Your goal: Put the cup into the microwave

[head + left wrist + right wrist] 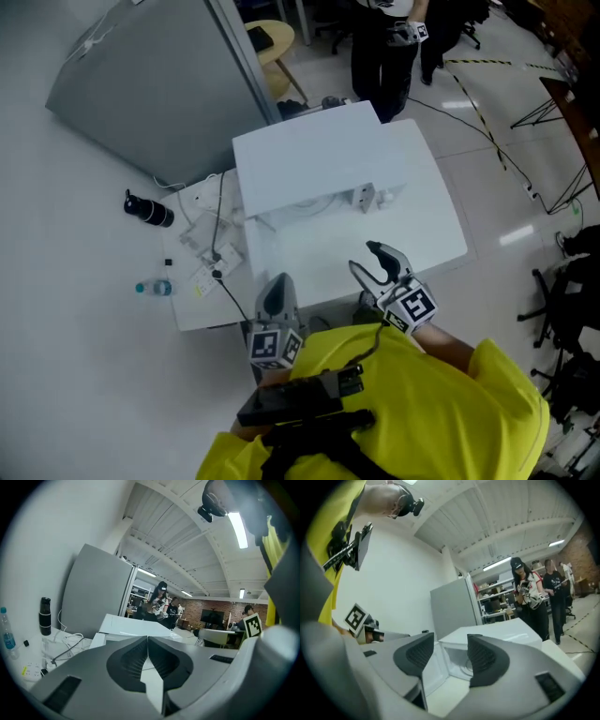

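Observation:
The white microwave (pixel 319 155) stands on a white table (pixel 441 234), its door (pixel 255 251) swung open to the left. A small pale object (pixel 364 197) sits at the mouth of the oven; I cannot tell if it is the cup. In the right gripper view the open cavity (pixel 461 660) shows between the jaws. My right gripper (pixel 366 258) hangs open in front of the microwave with nothing between its fingers. My left gripper (pixel 273 286) is shut and empty at the table's near edge, left of the right one.
On a lower white surface to the left are a black bottle (pixel 148 209), a water bottle (pixel 155 288), and a power strip with cables (pixel 214 251). A grey partition (pixel 141 84) stands behind. People (pixel 386 42) stand beyond the table.

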`<state>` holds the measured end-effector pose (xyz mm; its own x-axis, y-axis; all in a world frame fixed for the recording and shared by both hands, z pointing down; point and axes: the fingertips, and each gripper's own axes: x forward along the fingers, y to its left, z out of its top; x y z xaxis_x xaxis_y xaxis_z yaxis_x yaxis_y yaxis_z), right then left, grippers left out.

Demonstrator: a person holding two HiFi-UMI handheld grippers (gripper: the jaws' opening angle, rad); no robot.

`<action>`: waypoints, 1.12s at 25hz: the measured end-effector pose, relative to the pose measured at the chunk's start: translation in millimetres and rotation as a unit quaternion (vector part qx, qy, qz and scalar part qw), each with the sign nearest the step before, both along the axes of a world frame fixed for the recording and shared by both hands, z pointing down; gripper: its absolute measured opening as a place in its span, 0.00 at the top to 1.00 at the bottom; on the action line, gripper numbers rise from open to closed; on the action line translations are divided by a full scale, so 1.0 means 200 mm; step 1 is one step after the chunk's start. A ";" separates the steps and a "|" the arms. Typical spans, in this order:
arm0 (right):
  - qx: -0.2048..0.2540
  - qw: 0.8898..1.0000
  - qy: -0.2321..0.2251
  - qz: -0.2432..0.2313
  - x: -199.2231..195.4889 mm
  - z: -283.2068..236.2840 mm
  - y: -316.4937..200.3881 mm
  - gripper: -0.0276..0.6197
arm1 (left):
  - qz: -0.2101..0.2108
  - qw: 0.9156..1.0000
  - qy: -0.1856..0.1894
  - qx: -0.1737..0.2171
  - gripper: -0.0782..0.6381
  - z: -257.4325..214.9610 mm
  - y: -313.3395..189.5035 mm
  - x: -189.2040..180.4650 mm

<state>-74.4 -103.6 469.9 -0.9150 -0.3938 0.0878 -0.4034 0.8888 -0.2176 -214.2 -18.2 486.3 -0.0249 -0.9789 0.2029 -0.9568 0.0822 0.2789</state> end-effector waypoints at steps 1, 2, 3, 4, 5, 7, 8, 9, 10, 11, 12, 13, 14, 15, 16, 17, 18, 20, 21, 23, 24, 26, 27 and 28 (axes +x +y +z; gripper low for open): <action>0.008 1.000 -0.012 0.011 0.01 -0.06 -0.01 0.61 | 0.002 1.000 0.002 0.008 0.91 -0.02 0.00 -0.01; 0.015 0.999 -0.022 0.021 0.03 -0.11 -0.02 0.68 | 0.004 1.000 0.005 0.017 0.91 -0.04 0.00 -0.02; 0.022 0.999 -0.028 0.028 0.03 -0.14 -0.01 0.68 | 0.006 1.000 0.010 0.025 0.91 -0.05 0.01 -0.03; 0.027 0.999 -0.030 0.034 0.04 -0.16 0.00 0.68 | 0.007 0.999 0.014 0.031 0.91 -0.07 0.02 -0.04; 0.029 0.998 -0.031 0.039 0.05 -0.17 0.01 0.68 | 0.008 0.999 0.015 0.034 0.91 -0.09 0.03 -0.04; 0.030 0.998 -0.031 0.052 0.09 -0.17 0.03 0.68 | 0.010 0.999 0.015 0.037 0.91 -0.13 0.06 -0.05; 0.030 0.997 -0.029 0.060 0.10 -0.17 0.04 0.75 | 0.011 0.999 0.015 0.039 0.91 -0.14 0.07 -0.05; 0.030 0.997 -0.027 0.068 0.12 -0.17 0.04 0.79 | 0.013 0.999 0.017 0.042 0.91 -0.15 0.07 -0.05; 0.029 0.996 -0.024 0.076 0.12 -0.17 0.03 0.81 | 0.016 0.999 0.018 0.044 0.91 -0.16 0.06 -0.05; 0.028 0.996 -0.021 0.083 0.13 -0.16 0.03 0.88 | 0.019 0.999 0.017 0.046 0.91 -0.17 0.06 -0.05; 0.027 0.996 -0.018 0.088 0.13 -0.15 0.02 0.92 | 0.022 0.999 0.015 0.047 0.91 -0.17 0.05 -0.05; 0.026 0.995 -0.017 0.092 0.13 -0.15 0.02 0.93 | 0.024 0.999 0.013 0.046 0.91 -0.17 0.05 -0.05; 0.025 0.995 -0.016 0.094 0.13 -0.15 0.02 0.93 | 0.026 0.999 0.012 0.045 0.91 -0.17 0.05 -0.05; 0.024 0.995 -0.016 0.097 0.13 -0.15 0.02 0.93 | 0.026 0.999 0.012 0.043 0.91 -0.17 0.05 -0.05; 0.023 0.995 -0.015 0.098 0.13 -0.15 0.02 0.94 | 0.026 0.999 0.012 0.042 0.90 -0.17 0.05 -0.05; 0.022 0.995 -0.014 0.098 0.13 -0.15 0.02 0.94 | 0.026 0.999 0.012 0.041 0.91 -0.17 0.05 -0.05; 0.021 0.995 -0.013 0.098 0.12 -0.14 0.03 0.94 | 0.026 0.999 0.013 0.040 0.91 -0.16 0.05 -0.05; 0.021 0.995 -0.011 0.096 0.11 -0.14 0.03 0.94 | 0.026 0.999 0.015 0.042 0.91 -0.16 0.05 -0.06; 0.021 0.995 -0.010 0.094 0.10 -0.14 0.03 0.94 | 0.025 0.999 0.017 0.043 0.91 -0.15 0.05 -0.07; 0.023 0.996 -0.008 0.090 0.08 -0.15 0.03 0.94 | 0.023 0.999 0.018 0.043 0.91 -0.14 0.04 -0.08; 0.024 0.996 -0.007 0.088 0.07 -0.15 0.03 0.94 | 0.021 0.999 0.017 0.042 0.91 -0.15 0.04 -0.09; 0.023 0.996 -0.004 0.084 0.05 -0.15 0.03 0.94 | 0.018 0.999 0.017 0.042 0.91 -0.15 0.04 -0.10; 0.022 0.996 -0.002 0.082 0.05 -0.14 0.02 0.94 | 0.017 0.999 0.018 0.041 0.91 -0.16 0.04 -0.10; 0.021 0.996 -0.002 0.081 0.04 -0.14 0.02 0.94 | 0.015 0.999 0.018 0.040 0.91 -0.16 0.04 -0.11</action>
<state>-66.7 -99.0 441.9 -0.8392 -0.5398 0.0657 -0.5419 0.8201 -0.1836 -235.2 -9.2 454.6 0.0114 -0.9921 0.1247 -0.9475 0.0291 0.3186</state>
